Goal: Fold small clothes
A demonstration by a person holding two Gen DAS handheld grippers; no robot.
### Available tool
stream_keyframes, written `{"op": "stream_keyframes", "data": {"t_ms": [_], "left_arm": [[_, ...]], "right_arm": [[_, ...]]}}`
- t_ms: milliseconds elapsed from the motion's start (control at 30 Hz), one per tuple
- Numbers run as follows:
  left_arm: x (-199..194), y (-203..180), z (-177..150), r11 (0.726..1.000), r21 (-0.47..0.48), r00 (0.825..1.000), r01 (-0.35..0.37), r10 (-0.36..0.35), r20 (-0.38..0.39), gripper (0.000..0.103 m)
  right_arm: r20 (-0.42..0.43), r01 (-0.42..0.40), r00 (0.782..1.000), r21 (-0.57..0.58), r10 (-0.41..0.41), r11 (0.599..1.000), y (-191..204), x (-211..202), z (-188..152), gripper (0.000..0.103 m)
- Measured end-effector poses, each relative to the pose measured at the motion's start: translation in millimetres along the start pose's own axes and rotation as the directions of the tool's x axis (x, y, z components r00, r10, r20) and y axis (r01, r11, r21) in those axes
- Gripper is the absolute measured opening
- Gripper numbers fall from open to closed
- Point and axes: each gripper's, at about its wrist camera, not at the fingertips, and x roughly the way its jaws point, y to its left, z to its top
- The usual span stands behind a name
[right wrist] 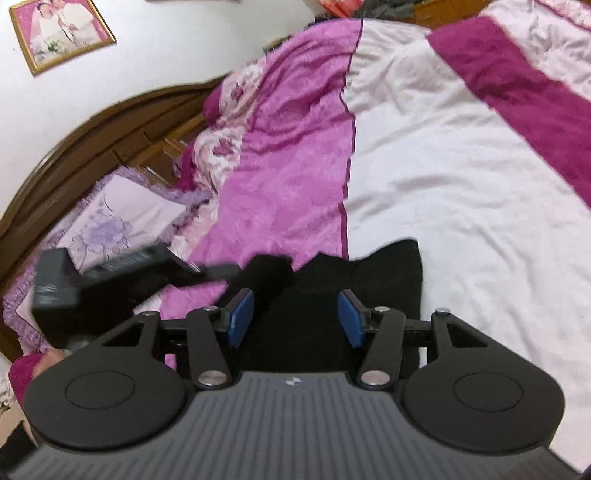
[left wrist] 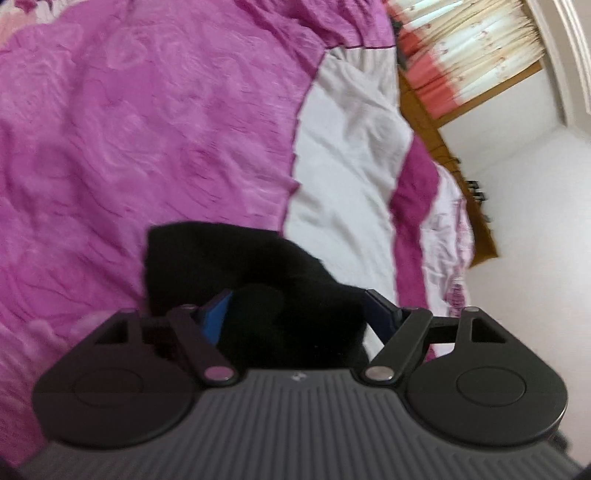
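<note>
Bedspread [left wrist: 147, 129], pink with a white panel, fills the left wrist view. Left gripper [left wrist: 299, 314] stands wide open; black garment [left wrist: 229, 266] lies bunched between its blue pads [left wrist: 216, 314], neither pad visibly pressing it. In the right wrist view the left gripper [right wrist: 221, 271] shows blurred at left, by the garment's [right wrist: 369, 269] left edge. Garment lies on the bed across the pink-white seam. Right gripper [right wrist: 295, 317] is about half open above the cloth, pads [right wrist: 352, 317] clear of it. Wooden headboard [right wrist: 92, 133] and framed photo [right wrist: 61, 31] sit behind.
</note>
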Motion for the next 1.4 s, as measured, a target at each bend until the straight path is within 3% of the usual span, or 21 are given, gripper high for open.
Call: {"op": "stream_keyframes", "data": {"t_ms": [100, 267, 500, 600, 700, 767, 867, 1100, 1400], "left_arm": [[0.7, -12.3, -2.1, 0.999, 0.047, 1.0, 0.017, -0.017, -0.014, 0.077], [1.7, -31.2, -6.7, 0.988, 0.109, 0.994, 0.109, -0.106, -0.033, 0.077], [-34.9, -38.1, -7.4, 0.975, 0.22, 0.992, 0.014, -0.04, 0.117, 0.077], [-45.8, -30.2, -2.6, 0.98, 0.194, 0.987, -0.051, 0.02, 0.162, 0.077], [-52.4, -24.1, -1.4, 0.985, 0.166, 0.986, -0.05, 0.021, 0.168, 0.077], [-54.6, -25.8, -2.6, 0.982, 0.181, 0.985, -0.058, 0.027, 0.171, 0.077], [-49.1, -31.0, -5.1, 0.971, 0.224, 0.987, -0.082, 0.048, 0.154, 0.077], [-44.0, -26.3, -27.6, 0.952, 0.266, 0.987, -0.151, 0.132, 0.087, 0.077], [-62.0, -28.0, -64.8, 0.935, 0.31, 0.982, -0.17, 0.186, -0.022, 0.077]], "right_arm": [[-0.026, -0.014, 1.0, 0.013, 0.014, 1.0, -3.5, 14.6, -5.9, 0.058], [-0.031, -0.037, 0.999, -0.037, 0.036, 0.999, 10.3, 30.6, -19.6, 0.052], [0.034, -0.09, 0.995, -0.101, 0.094, 0.991, 37.2, 37.6, -19.7, 0.048], [-0.003, -0.064, 0.998, -0.133, 0.064, 0.989, 48.0, 54.0, -18.3, 0.048], [-0.066, -0.035, 0.998, -0.163, 0.024, 0.986, 58.3, 72.3, -20.2, 0.048], [-0.066, -0.056, 0.997, -0.187, 0.044, 0.981, 64.9, 72.4, -23.6, 0.048], [-0.067, -0.119, 0.992, -0.185, 0.108, 0.976, 67.0, 61.4, -27.4, 0.049], [-0.031, -0.122, 0.992, -0.119, 0.119, 0.985, 41.9, 7.1, -29.0, 0.05], [0.047, -0.027, 0.998, -0.084, 0.031, 0.996, -2.9, -59.7, -31.3, 0.057]]}}
